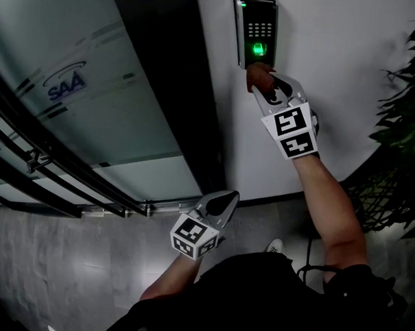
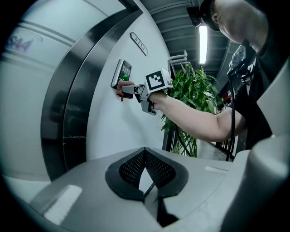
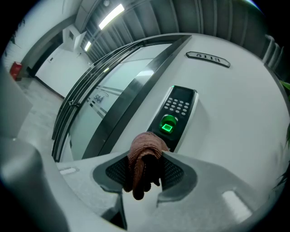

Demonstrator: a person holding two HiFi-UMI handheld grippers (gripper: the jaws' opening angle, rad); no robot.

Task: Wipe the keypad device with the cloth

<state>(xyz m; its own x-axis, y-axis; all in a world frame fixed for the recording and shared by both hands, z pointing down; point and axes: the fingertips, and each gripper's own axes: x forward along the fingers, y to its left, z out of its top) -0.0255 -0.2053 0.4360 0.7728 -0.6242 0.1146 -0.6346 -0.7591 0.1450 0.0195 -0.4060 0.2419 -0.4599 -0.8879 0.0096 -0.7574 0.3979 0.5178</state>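
Note:
The keypad device (image 1: 255, 30) is a black wall unit with number keys and a glowing green sensor (image 3: 168, 126); it also shows in the left gripper view as the keypad device (image 2: 122, 73). My right gripper (image 1: 263, 83) is shut on a reddish-brown cloth (image 3: 143, 157), and the cloth (image 1: 259, 76) sits just under the device's lower end. The cloth (image 2: 121, 89) looks pressed at the wall there. My left gripper (image 1: 223, 204) hangs low, away from the wall, jaws together with nothing between them.
A dark door frame (image 1: 163, 70) and frosted glass panel (image 1: 73, 94) stand left of the keypad. A leafy plant (image 1: 405, 115) fills the right side, close to my right forearm. A small number plate (image 3: 208, 58) sits above the device.

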